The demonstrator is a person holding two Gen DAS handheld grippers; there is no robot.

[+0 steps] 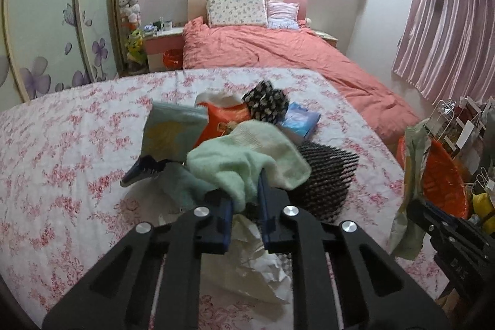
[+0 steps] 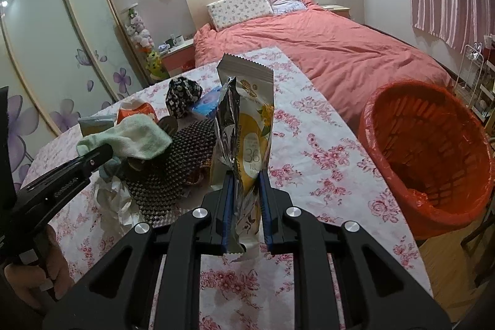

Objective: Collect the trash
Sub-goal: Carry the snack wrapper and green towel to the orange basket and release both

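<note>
My left gripper (image 1: 246, 190) is shut on a pale green sock (image 1: 247, 156) and holds it above the floral table (image 1: 62, 160); it also shows in the right wrist view (image 2: 136, 138). My right gripper (image 2: 244, 175) is shut on an upright snack wrapper (image 2: 247, 119), grey-green and yellow with a foil inside, held above the table (image 2: 324, 150). In the left wrist view the wrapper (image 1: 411, 190) hangs at the right edge. An orange trash basket (image 2: 433, 150) with a liner stands right of the table.
On the table lie an orange packet (image 1: 222, 119), a black-and-white cloth ball (image 1: 266, 101), a blue packet (image 1: 300, 119), a black mesh mat (image 1: 321, 175), a teal pouch (image 1: 170, 129) and crumpled white paper (image 1: 256, 274). A bed (image 1: 278, 51) stands behind.
</note>
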